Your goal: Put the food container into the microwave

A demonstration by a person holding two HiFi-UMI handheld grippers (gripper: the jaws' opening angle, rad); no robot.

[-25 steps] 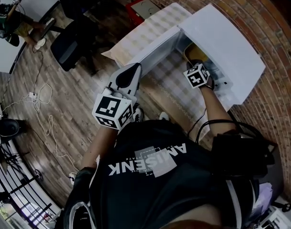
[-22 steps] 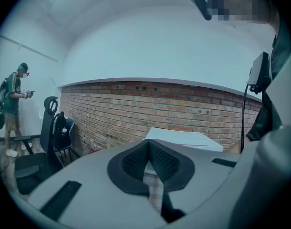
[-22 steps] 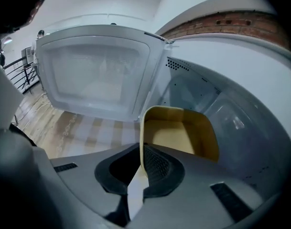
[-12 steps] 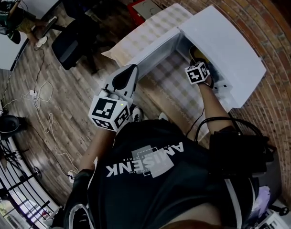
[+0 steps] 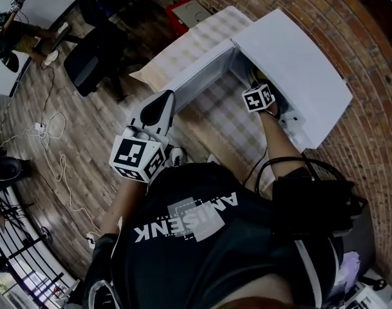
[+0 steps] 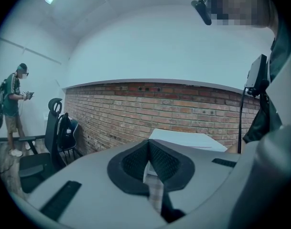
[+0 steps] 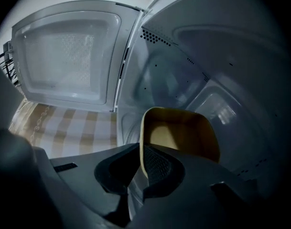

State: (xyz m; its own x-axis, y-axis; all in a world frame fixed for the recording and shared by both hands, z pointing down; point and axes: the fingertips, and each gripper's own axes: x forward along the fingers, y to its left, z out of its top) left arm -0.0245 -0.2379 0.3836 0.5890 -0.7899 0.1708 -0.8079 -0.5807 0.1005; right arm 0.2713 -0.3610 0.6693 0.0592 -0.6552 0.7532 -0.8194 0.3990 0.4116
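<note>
A person seen from above stands at a bench covered with a beige and white checked cloth (image 5: 205, 38), holding a grey two-jaw gripper in each hand. A white box-shaped microwave (image 5: 302, 63) sits at the bench edge nearest the red brick wall (image 5: 366, 56), and its white door (image 7: 69, 51) is swung wide open over the cloth. The right gripper (image 7: 141, 151) reaches into the microwave's cavity. Its jaws are closed narrowly on the thin side wall of a yellow, rounded-square plastic food container (image 7: 181, 135), which is empty. The container is inside the white cavity, past the door opening. Whether its base touches the cavity floor cannot be told. The right gripper's marker cube (image 5: 259, 97) shows just at the microwave's mouth. The left gripper (image 6: 148, 144) is by the bench's near edge, well apart from the microwave, and points toward the open door. Its dark ribbed pads meet at the tips with nothing between them, and a sliver of checked cloth shows through the gap below. A black office chair (image 5: 86, 60) stands on the wooden plank floor (image 5: 86, 140) beyond the bench's left corner. Another person (image 6: 14, 109) stands by a white wall further off.
</note>
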